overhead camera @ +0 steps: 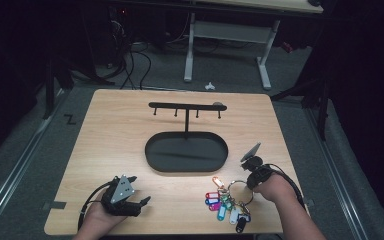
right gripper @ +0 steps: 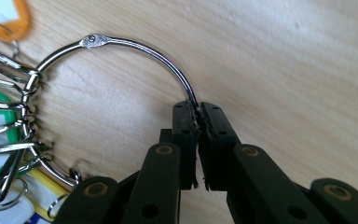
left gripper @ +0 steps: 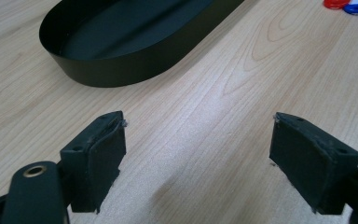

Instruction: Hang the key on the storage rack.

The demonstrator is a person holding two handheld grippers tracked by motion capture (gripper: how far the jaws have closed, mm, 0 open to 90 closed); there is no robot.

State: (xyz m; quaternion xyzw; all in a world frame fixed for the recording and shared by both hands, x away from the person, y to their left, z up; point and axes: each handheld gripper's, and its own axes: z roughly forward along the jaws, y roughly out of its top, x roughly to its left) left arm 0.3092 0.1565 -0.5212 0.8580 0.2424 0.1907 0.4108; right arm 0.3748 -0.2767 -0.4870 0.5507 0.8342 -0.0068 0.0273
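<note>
Right gripper (right gripper: 198,114) clenched on large silver metal key ring (right gripper: 135,46); fingers (right gripper: 184,135) pinch wire at ring's lower right arc. Ring lies flat on pale wooden surface (overhead camera: 110,135), near front right corner. Bunch of coloured plastic key tags (overhead camera: 225,202) (orange, red, blue, green, white, black) strung on ring, fanned toward front edge. Left gripper (left gripper: 196,140) released, fingers (left gripper: 95,154) wide apart above bare wood at front left. Black oval metal tray with hook rack (overhead camera: 186,152) stands mid-surface, apart from both.
</note>
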